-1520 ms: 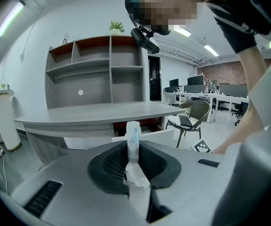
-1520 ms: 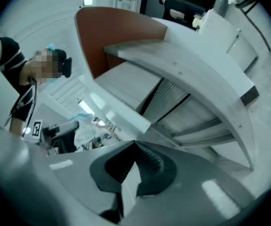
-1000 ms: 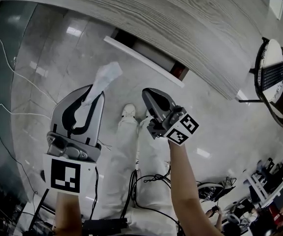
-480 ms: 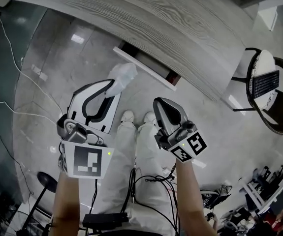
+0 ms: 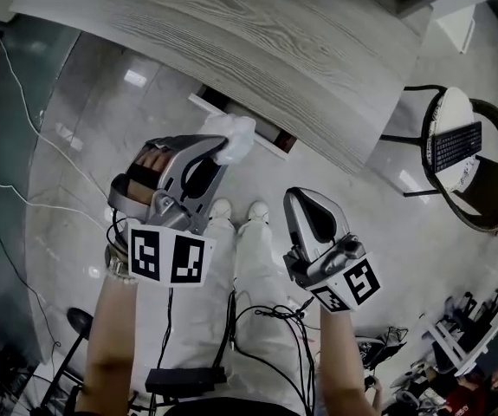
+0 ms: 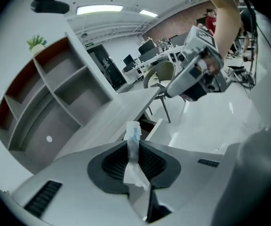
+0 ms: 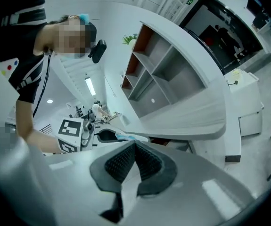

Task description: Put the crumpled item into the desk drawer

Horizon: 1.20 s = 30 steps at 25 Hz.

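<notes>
A crumpled white item [image 5: 236,135] sticks out past the tips of my left gripper [image 5: 216,152], which is shut on it. In the left gripper view the crumpled item [image 6: 133,150] stands pinched between the dark pads. It hangs just at the front panel of the open desk drawer [image 5: 201,105], under the grey wood desk [image 5: 257,33]. The drawer [image 6: 150,126] shows beyond the jaws. My right gripper [image 5: 304,196] is lower and to the right, shut and empty, with its pads [image 7: 147,161] pressed together.
The person's white trousers and shoes [image 5: 236,211] are right below the drawer. A chair with a keyboard on it [image 5: 461,146] stands at the right. Cables [image 5: 23,102] run over the glossy floor at the left. Open shelving [image 7: 159,74] rises behind the desk.
The left gripper has carried the crumpled item forward to the drawer's front and has rolled over. The right gripper has dropped back and to the right.
</notes>
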Each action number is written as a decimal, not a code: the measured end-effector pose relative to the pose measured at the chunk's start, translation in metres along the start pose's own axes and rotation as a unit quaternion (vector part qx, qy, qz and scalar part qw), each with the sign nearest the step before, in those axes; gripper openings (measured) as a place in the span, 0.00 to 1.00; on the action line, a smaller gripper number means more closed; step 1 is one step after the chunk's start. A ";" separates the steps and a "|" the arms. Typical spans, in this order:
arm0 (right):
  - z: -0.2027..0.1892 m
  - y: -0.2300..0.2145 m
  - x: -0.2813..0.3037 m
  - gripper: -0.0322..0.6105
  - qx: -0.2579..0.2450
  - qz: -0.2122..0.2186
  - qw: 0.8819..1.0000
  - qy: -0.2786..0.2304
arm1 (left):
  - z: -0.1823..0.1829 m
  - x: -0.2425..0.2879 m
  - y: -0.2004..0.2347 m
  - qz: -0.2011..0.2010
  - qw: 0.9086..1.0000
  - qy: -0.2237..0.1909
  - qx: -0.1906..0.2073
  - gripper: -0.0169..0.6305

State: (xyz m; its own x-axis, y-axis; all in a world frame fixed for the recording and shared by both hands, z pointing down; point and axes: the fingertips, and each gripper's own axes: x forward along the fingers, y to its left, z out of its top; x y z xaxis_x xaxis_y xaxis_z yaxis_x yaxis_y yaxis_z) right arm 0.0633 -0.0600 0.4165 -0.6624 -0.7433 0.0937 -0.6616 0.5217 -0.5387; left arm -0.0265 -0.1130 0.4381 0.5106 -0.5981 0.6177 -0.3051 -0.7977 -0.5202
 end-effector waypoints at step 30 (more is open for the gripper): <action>0.030 0.009 -0.026 0.06 -0.051 -0.025 0.998 0.032 | -0.003 0.034 0.009 -0.020 0.998 0.026 -0.060 0.25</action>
State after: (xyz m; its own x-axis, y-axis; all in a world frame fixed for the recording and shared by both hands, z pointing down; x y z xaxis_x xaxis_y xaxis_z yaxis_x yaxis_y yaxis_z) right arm 0.0851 -0.0486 0.3837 -0.6463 -0.7430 0.1740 -0.7250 0.5268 -0.4437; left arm -0.0142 -0.1409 0.4561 0.4831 -0.5659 0.6681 -0.3811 -0.8229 -0.4215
